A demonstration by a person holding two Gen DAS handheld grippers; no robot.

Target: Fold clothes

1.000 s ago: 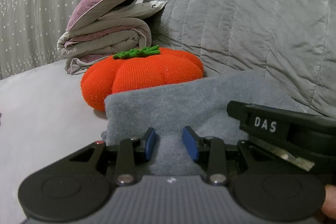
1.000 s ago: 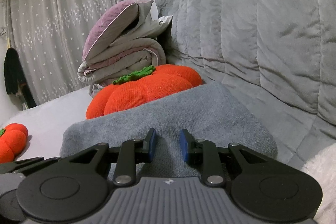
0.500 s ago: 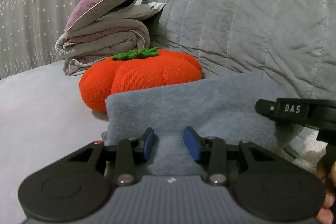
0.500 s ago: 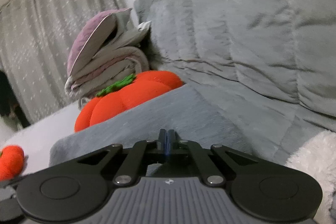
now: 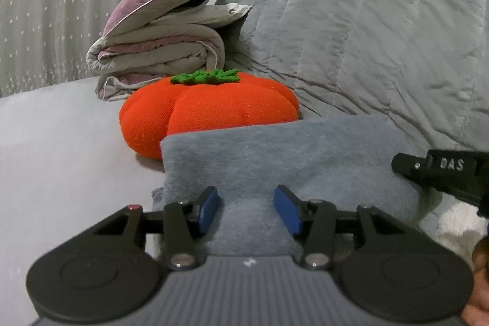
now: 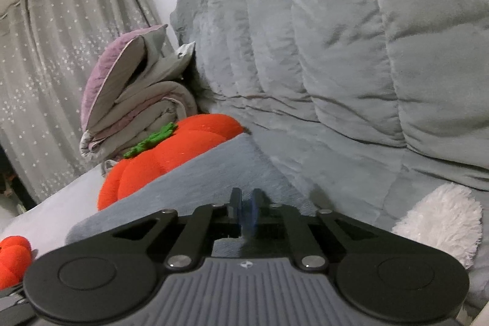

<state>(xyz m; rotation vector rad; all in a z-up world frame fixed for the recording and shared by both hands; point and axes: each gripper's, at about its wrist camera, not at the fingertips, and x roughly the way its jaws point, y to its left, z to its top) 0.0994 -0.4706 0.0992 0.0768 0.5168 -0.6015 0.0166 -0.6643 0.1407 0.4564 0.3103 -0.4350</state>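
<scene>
A folded grey-blue fleece garment (image 5: 275, 161) lies on the bed in front of an orange pumpkin cushion. My left gripper (image 5: 249, 210) is open, its blue pads on either side of the garment's near edge, not pinching it. My right gripper (image 6: 246, 213) has its pads together at the garment's (image 6: 214, 170) near right edge; whether cloth is caught between them I cannot tell. The right gripper's black body (image 5: 446, 173) shows at the right of the left wrist view.
The orange pumpkin cushion (image 5: 207, 109) sits just behind the garment. A stack of folded purple and grey quilts (image 5: 159, 45) lies beyond it. A large grey quilted duvet (image 6: 351, 51) rises on the right. A white fluffy item (image 6: 440, 222) lies at lower right. A second orange cushion (image 6: 12, 258) is far left.
My right gripper closed its pads and shifted right and tilted. My left gripper stayed open at the garment's edge. The right gripper's body moved rightward in the left wrist view.
</scene>
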